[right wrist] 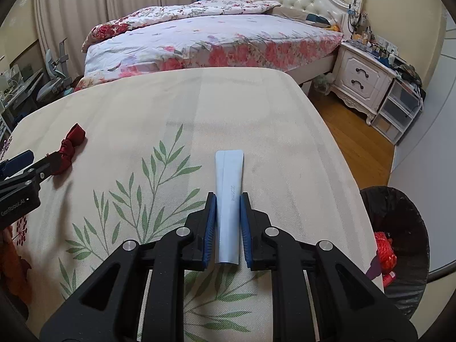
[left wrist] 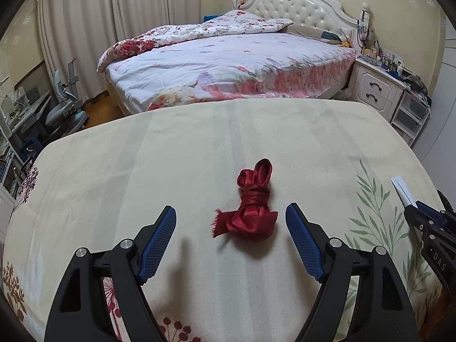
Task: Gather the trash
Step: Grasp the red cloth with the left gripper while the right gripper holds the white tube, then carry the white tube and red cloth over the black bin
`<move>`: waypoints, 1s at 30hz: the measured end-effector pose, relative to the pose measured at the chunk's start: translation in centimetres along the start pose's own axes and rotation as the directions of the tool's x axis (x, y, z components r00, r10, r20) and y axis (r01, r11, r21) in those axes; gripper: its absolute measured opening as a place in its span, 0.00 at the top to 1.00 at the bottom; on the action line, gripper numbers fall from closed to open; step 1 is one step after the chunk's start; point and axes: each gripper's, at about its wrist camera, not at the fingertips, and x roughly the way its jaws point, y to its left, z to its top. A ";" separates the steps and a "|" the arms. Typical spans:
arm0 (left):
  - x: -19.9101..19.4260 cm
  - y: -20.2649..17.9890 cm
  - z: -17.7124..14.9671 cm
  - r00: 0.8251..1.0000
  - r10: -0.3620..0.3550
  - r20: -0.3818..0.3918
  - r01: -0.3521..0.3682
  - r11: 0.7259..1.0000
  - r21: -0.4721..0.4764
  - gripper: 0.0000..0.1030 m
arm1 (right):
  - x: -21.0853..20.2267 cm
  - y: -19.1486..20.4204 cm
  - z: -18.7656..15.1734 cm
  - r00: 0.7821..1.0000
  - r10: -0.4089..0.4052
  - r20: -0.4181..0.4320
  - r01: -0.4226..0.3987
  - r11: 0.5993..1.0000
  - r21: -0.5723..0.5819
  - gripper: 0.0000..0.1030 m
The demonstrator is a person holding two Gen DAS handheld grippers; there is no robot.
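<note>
A cloth-covered table point(right wrist: 256, 108) stands before a bed point(left wrist: 228, 57). The left gripper point(left wrist: 230, 216) hovers with jaws wide apart around a knotted red ribbon point(left wrist: 250, 208), toward the table's left side. The right gripper point(right wrist: 227, 202) clamps a flattened pale-blue tube point(right wrist: 228, 199) near the right edge, beside a black-lined trash bin point(right wrist: 399, 228).

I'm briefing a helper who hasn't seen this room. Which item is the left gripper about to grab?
On the cream leaf-print tablecloth before the bed, look between the open fingers of the left gripper. There lies a knotted dark red satin ribbon, unlike the flat pale blue tube held by the right gripper.
</note>
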 end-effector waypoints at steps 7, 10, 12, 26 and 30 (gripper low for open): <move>1.6 -0.6 0.2 0.999 -0.029 -0.045 0.029 1.000 0.005 0.60 | 0.1 -0.2 0.1 1.000 0.014 0.003 -0.014 1.000 0.008 0.83; 1.4 -0.9 0.0 0.999 -0.039 -0.038 0.040 0.999 0.021 0.69 | 0.0 -0.5 0.1 1.000 0.029 0.002 -0.029 0.999 0.017 0.82; 1.2 -1.0 -0.1 0.999 -0.043 -0.032 0.044 0.999 0.030 0.72 | 0.0 -0.7 0.1 0.999 0.043 0.001 -0.043 0.999 0.024 0.81; -0.1 -1.4 -1.1 0.997 -0.072 -0.015 0.073 0.997 0.034 0.77 | -0.3 -0.1 -0.4 1.000 0.007 -0.001 -0.007 1.000 -0.004 0.80; -0.9 -2.0 -1.7 0.997 -0.074 -0.005 0.074 0.996 0.041 0.78 | -0.6 -0.3 -0.8 1.000 0.007 0.003 -0.007 1.000 -0.002 0.85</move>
